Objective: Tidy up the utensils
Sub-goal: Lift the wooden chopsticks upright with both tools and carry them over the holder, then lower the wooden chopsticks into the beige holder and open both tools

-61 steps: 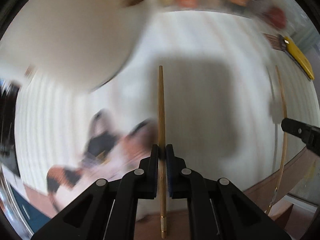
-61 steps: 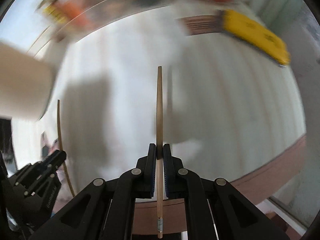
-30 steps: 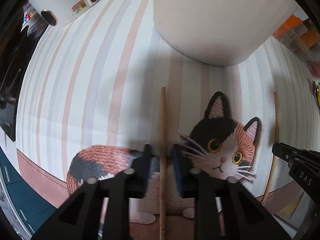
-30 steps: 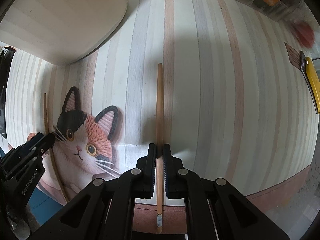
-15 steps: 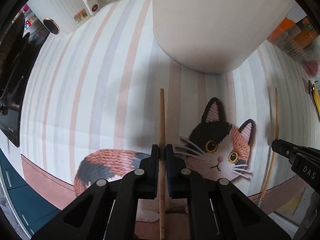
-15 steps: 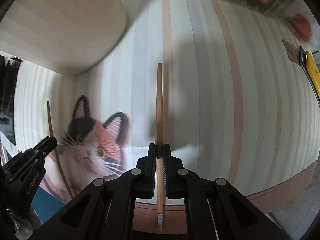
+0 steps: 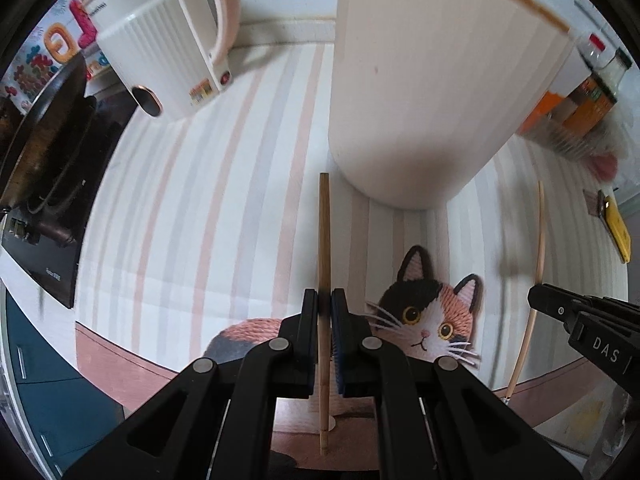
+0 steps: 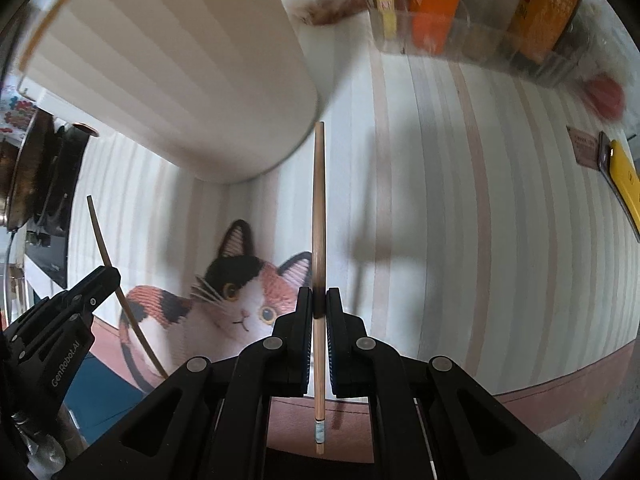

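A: Chopsticks status?
B: Two plain, slim, round bamboo chopsticks. Left chopstick (image 7: 324, 240) is clamped in the left claw (image 7: 325, 300); right chopstick (image 8: 319, 208), with a pale band near its butt, is clamped in the right claw (image 8: 319, 300).
A: Position?
B: Both held off the surface (image 8: 500, 220), tips forward, just beside the cream ribbed utensil holder (image 7: 420, 80). Cat-print striped mat (image 7: 428, 320) underneath; white kettle (image 7: 168, 40) beyond.
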Demonstrator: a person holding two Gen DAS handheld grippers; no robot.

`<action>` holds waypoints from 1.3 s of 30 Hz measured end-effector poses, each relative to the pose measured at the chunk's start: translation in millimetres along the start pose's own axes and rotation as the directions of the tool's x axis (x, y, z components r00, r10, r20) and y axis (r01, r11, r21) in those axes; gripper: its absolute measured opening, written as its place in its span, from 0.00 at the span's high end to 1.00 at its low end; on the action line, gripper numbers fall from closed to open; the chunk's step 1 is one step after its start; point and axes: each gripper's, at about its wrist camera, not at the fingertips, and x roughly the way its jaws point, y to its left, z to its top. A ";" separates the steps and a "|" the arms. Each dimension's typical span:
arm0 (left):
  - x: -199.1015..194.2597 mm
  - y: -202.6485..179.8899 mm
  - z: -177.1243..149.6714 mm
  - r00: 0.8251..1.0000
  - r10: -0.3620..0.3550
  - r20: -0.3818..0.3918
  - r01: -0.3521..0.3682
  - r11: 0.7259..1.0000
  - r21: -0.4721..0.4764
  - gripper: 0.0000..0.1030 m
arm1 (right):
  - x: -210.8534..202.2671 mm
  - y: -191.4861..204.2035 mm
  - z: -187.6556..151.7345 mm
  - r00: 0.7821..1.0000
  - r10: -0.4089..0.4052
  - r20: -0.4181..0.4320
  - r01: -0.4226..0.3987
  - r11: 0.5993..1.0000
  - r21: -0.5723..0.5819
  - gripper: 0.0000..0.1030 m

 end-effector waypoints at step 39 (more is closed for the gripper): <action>-252.3 19.9 67.9 0.836 -0.182 0.518 0.208 0.978 0.008 0.96 | -259.8 54.4 78.8 0.807 0.217 0.549 -0.197 0.976 -0.096 0.94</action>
